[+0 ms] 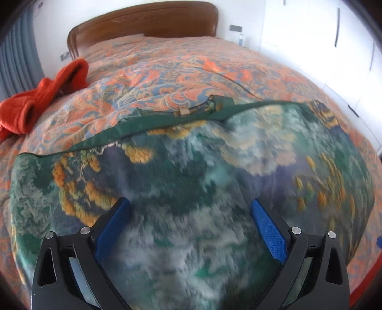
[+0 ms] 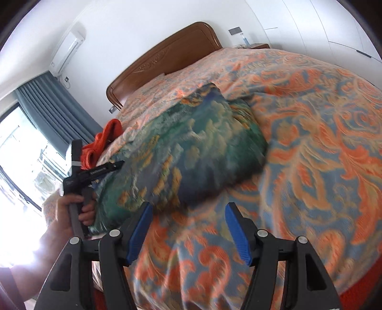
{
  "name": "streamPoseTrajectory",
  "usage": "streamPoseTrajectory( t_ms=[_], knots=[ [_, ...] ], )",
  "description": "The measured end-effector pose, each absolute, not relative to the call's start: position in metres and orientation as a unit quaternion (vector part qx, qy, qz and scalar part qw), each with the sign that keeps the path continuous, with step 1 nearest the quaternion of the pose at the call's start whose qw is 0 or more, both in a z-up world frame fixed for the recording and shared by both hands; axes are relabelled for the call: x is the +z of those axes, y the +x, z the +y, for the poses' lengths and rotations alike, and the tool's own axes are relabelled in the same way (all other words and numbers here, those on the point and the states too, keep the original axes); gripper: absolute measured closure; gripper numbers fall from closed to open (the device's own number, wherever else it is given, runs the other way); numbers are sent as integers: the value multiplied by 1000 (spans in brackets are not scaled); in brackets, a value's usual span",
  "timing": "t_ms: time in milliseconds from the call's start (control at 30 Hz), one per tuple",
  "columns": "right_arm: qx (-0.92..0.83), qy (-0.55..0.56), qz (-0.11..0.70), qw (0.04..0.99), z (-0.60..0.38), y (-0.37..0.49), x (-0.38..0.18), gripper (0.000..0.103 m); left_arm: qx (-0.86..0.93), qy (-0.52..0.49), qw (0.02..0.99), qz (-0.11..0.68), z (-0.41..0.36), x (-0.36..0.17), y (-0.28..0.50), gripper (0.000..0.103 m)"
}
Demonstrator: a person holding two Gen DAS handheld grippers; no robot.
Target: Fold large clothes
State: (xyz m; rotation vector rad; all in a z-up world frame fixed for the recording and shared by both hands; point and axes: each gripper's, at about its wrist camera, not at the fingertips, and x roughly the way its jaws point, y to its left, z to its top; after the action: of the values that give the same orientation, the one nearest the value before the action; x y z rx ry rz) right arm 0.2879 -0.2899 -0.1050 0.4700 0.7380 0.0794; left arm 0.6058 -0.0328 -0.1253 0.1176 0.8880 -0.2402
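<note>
A large green garment [image 1: 203, 167] printed with white and yellow clouds lies folded into a broad block on the bed. Its dark green hem runs along the far edge. My left gripper [image 1: 189, 207] hovers just above its near part, open, with nothing between the blue pads [image 1: 112, 236]. In the right wrist view the same garment [image 2: 191, 143] lies left of centre. My right gripper [image 2: 188, 209] is open over bare bedspread beside the garment's near right corner, holding nothing. A hand holds the left gripper [image 2: 114, 166] at the garment's left end.
The orange and blue patterned bedspread [image 2: 310, 143] covers the whole bed. A crumpled orange garment [image 1: 47, 95] lies at the far left edge. A wooden headboard [image 1: 143, 21] stands behind, white wardrobe doors [image 1: 334, 47] to the right, and a grey curtain [image 2: 55, 107] by the window on the left.
</note>
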Motion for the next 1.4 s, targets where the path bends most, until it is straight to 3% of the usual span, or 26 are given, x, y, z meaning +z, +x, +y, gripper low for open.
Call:
streamPoseTrajectory(
  t_ms=[933,1100,1400],
  knots=[
    [8,234,367,900,-280,301,-112,38,-110,63,899,420,-35,-132,523,2],
    [-8,268,365,891,-293,315,-115,31,-172,96,896,399,-60,-123,484,2],
    [-33,399,359,843,-332,380,-157,29,-208,172,871,409,-107,-155,484,1]
  ],
)
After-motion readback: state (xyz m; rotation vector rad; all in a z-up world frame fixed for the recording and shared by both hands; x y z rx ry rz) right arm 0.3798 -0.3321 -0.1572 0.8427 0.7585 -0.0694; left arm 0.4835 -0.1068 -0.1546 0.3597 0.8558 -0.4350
